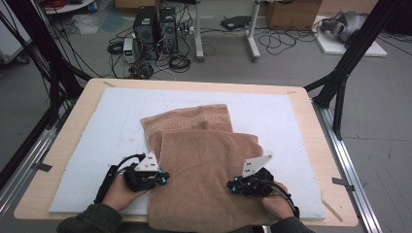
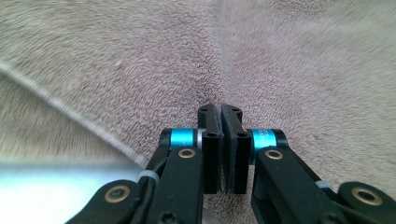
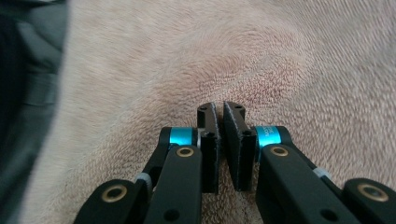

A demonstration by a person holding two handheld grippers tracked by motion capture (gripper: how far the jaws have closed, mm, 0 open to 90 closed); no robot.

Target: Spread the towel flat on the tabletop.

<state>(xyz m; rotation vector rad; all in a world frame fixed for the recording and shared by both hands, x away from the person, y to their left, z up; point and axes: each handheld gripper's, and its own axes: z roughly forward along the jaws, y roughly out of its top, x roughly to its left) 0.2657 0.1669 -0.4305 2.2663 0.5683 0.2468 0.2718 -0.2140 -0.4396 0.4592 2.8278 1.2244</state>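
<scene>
A tan towel [image 1: 204,145] lies folded on the white mat [image 1: 111,111], its upper layer reaching over the table's near edge. My left gripper [image 1: 163,177] rests at that layer's left edge. In the left gripper view the left gripper [image 2: 219,109] has its jaws pressed together, and a crease in the towel [image 2: 303,70] runs up from the tips. My right gripper [image 1: 232,187] sits on the layer's near right part. In the right gripper view the right gripper [image 3: 220,107] is shut, and the towel [image 3: 163,60] puckers around its tips.
The wooden table [image 1: 311,126] shows bare mat to the left and right of the towel. A dark sleeve [image 3: 28,93] fills the left edge of the right gripper view. Black frame posts [image 1: 350,53] stand beside the table, with computers and cables [image 1: 155,34] on the floor beyond.
</scene>
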